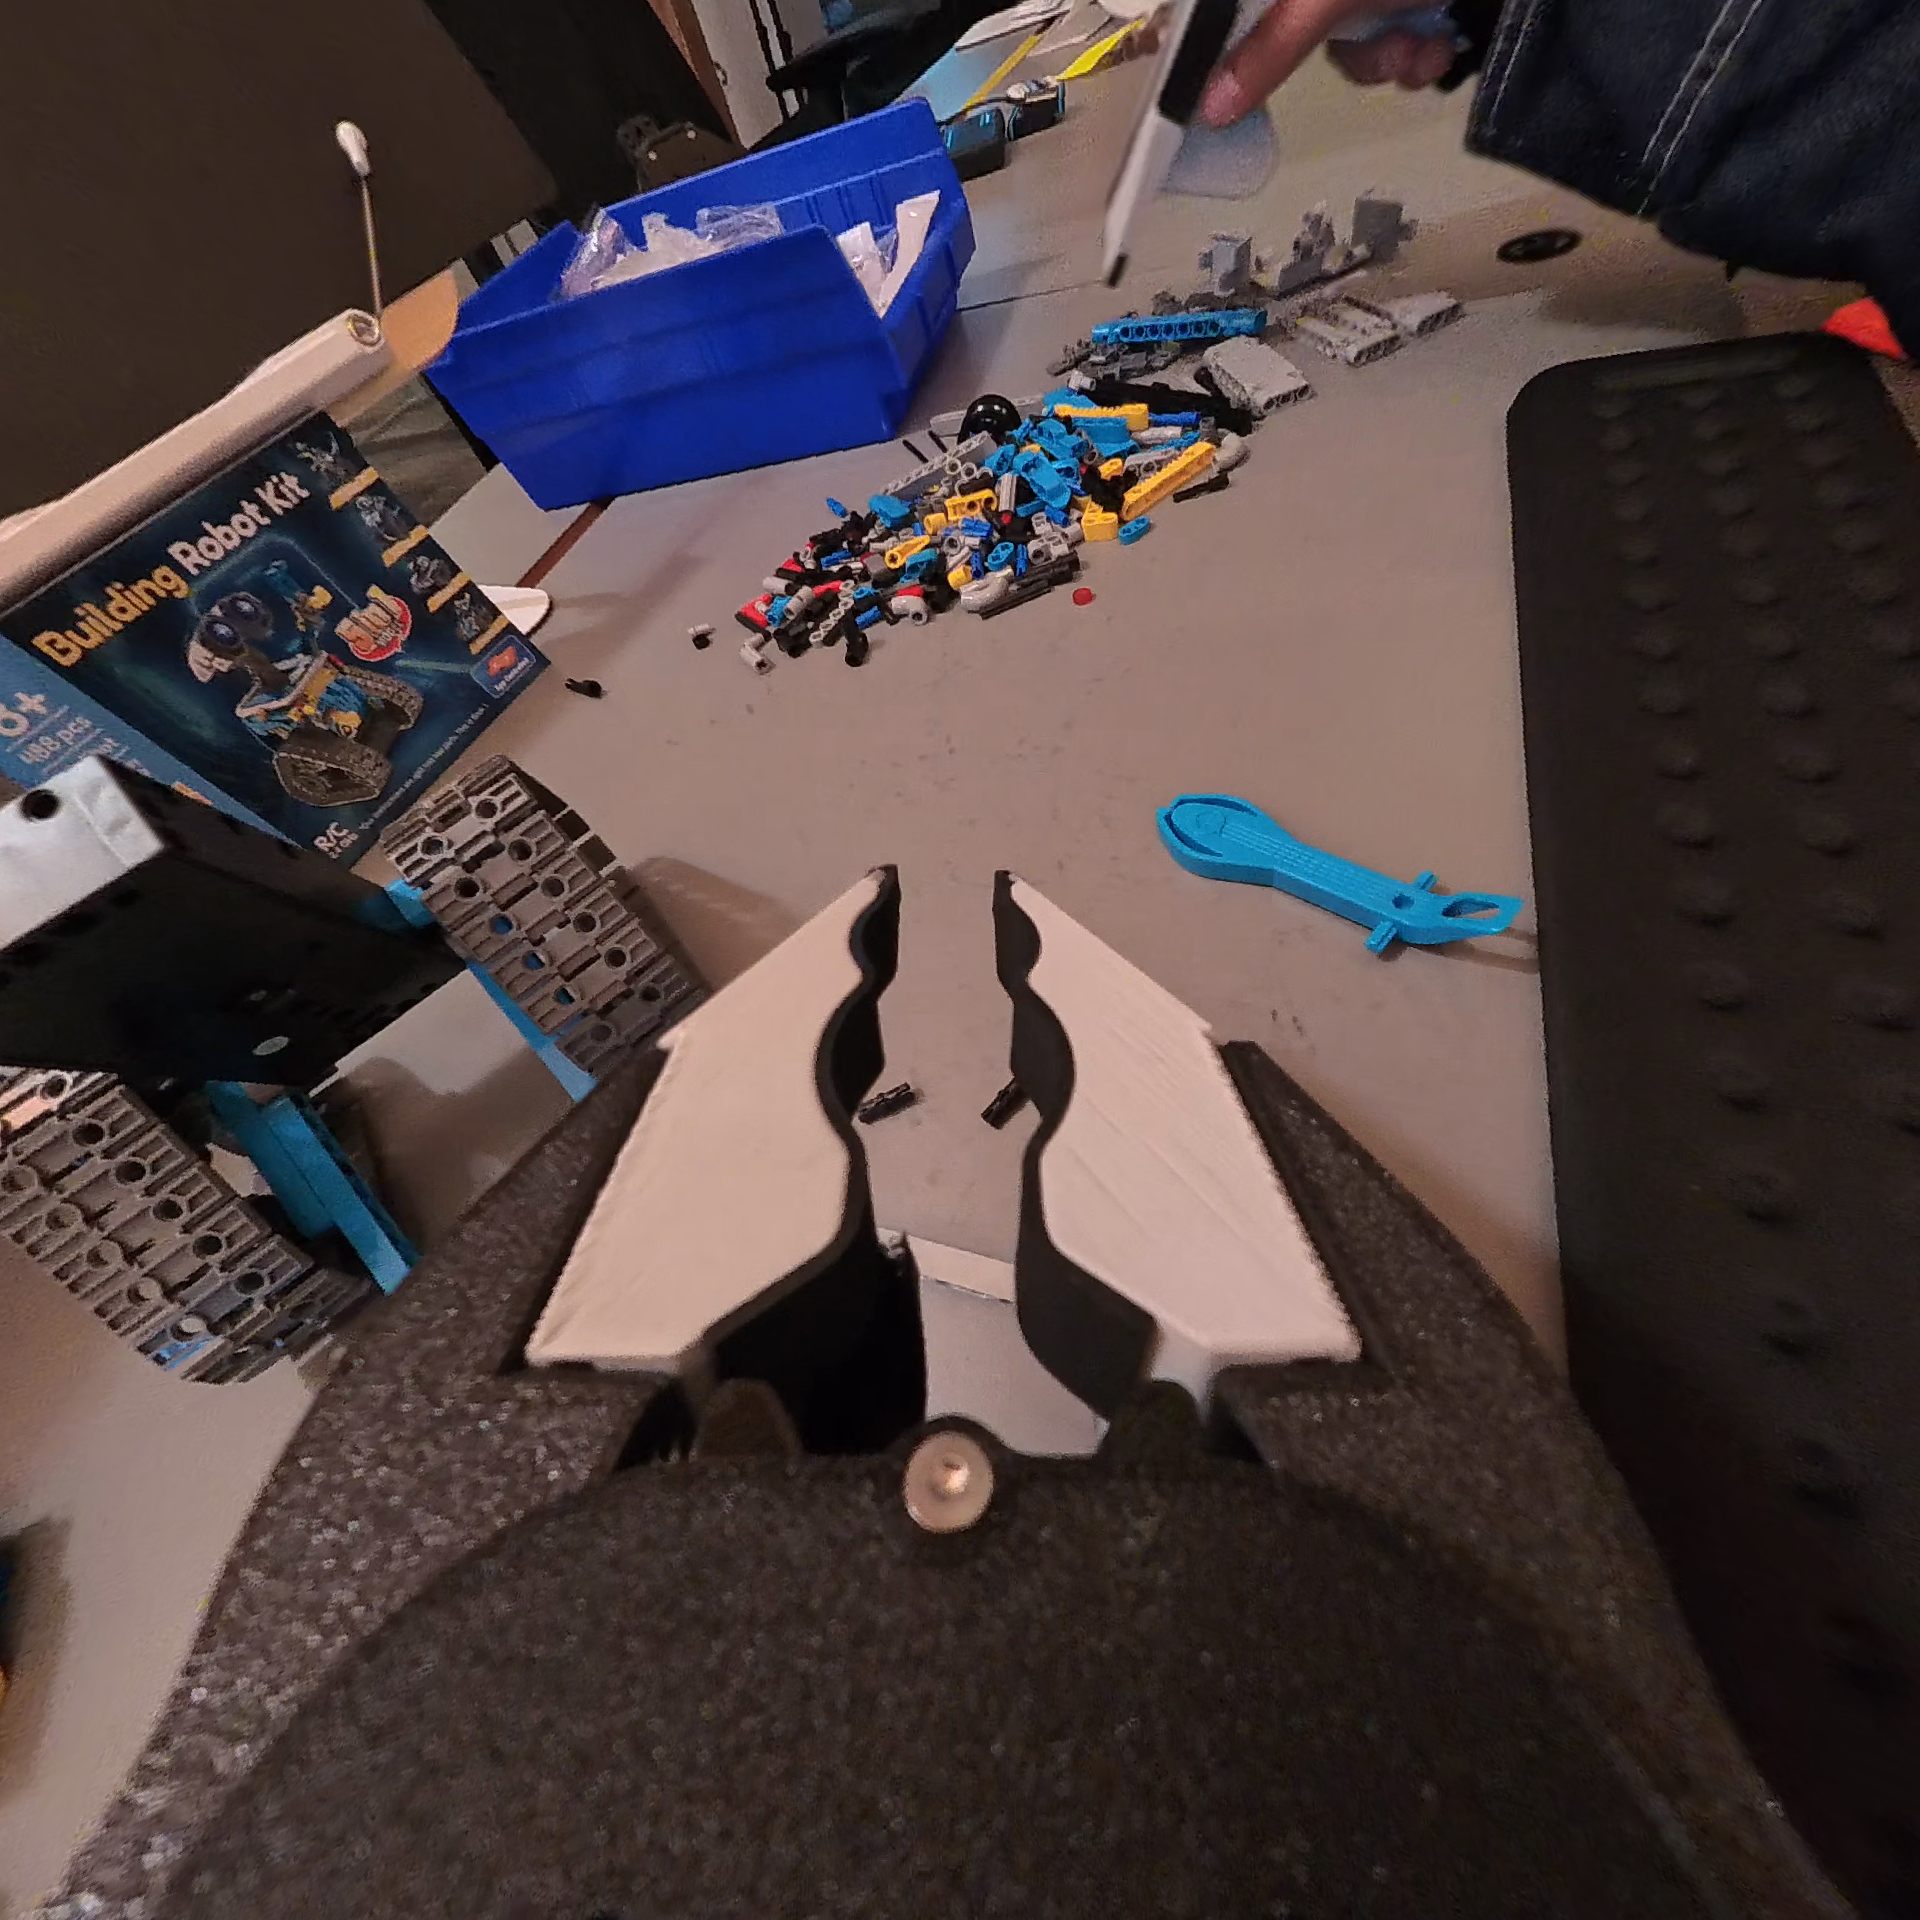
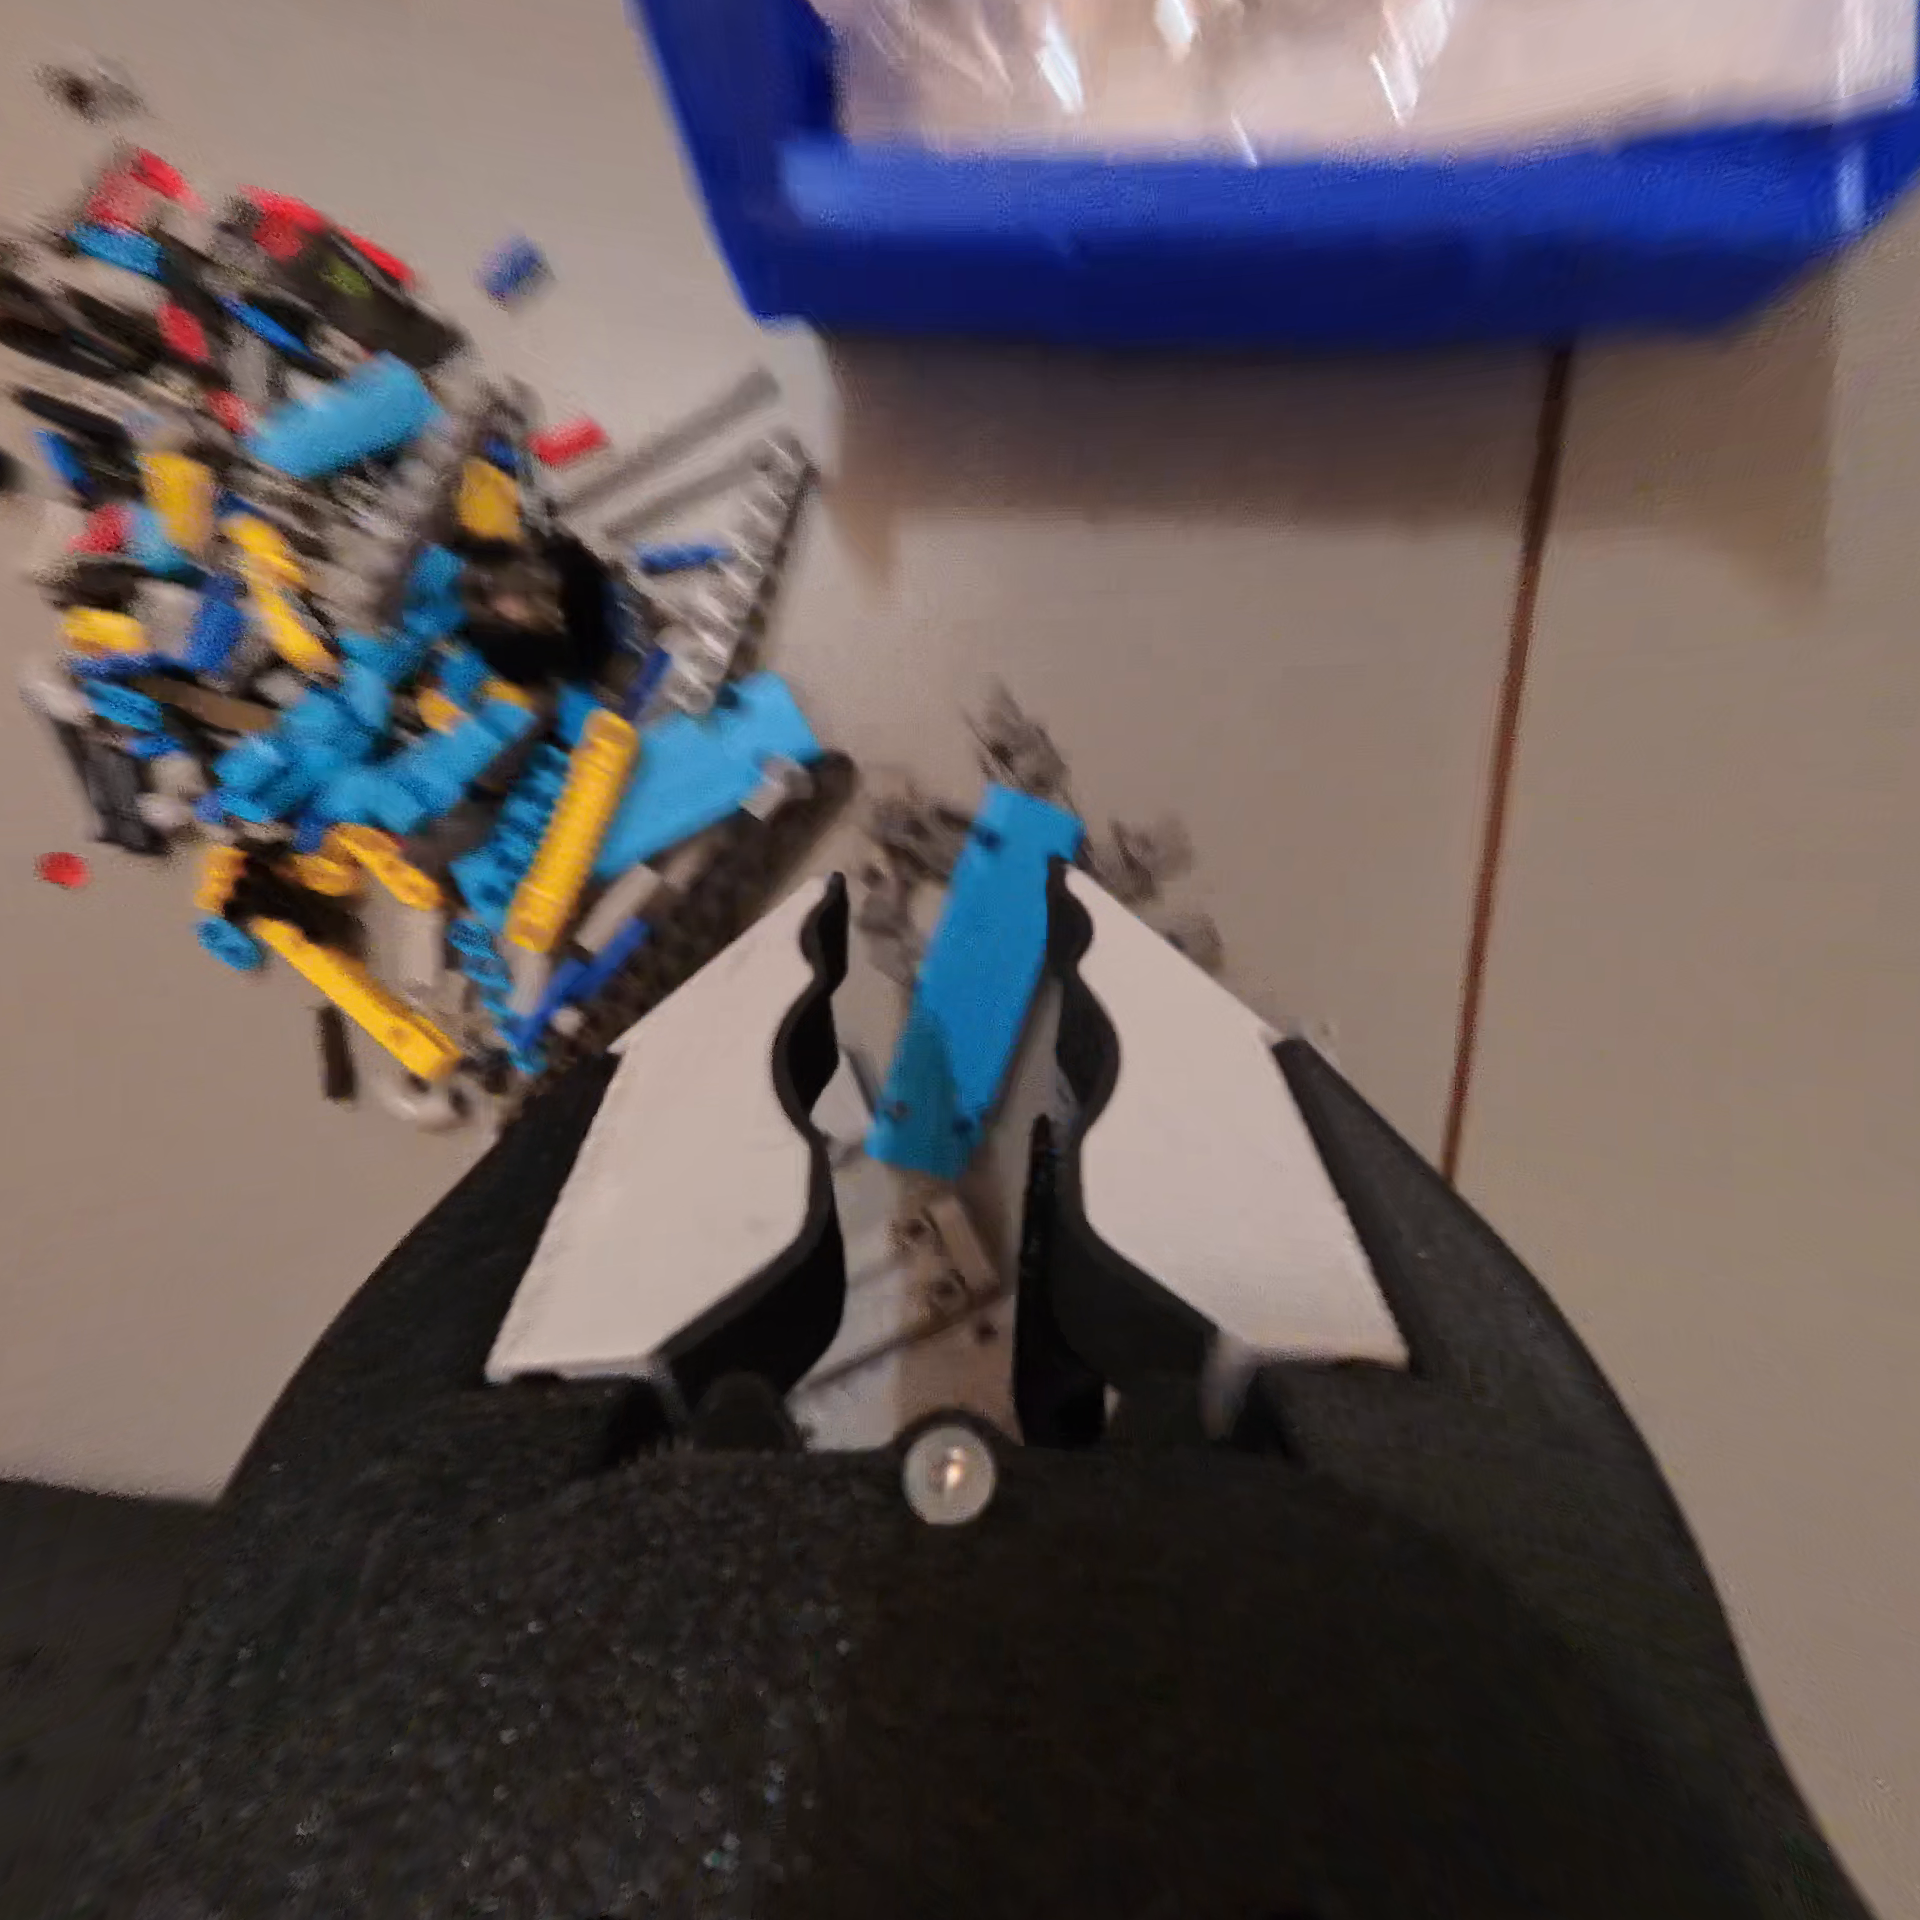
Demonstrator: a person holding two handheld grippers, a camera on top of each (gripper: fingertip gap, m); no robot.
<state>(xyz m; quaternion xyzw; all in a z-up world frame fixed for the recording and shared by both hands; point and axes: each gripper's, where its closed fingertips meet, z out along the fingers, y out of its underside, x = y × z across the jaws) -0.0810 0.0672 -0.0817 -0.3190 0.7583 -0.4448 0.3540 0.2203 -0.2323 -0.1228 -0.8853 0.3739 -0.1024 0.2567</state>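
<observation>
My left gripper [image 1: 945, 878] is open with nothing between its fingers, low over the grey table [image 1: 1039, 727]. Two small black pins [image 1: 885, 1101] lie on the table under the gap. A tracked grey and blue build [image 1: 540, 914] stands just to its left. My right gripper [image 2: 948, 883] is open. A light blue panel piece [image 2: 977, 987] stands in the gap and leans on the right finger [image 2: 1081, 997]; the left pad [image 2: 810, 997] is clear of it. The view is blurred. The right gripper also shows far off in the left wrist view [image 1: 1138, 177], with a hand on it.
A pile of blue, yellow, black and grey parts [image 1: 1018, 509] [image 2: 343, 644] lies mid-table. A blue bin [image 1: 707, 343] [image 2: 1299, 239] with clear bags stands behind it. A kit box [image 1: 239, 644] is at the left, a blue tool [image 1: 1330, 873] and a black mat [image 1: 1725, 831] at the right. Some 45 cm of space lies between my two pairs of fingers.
</observation>
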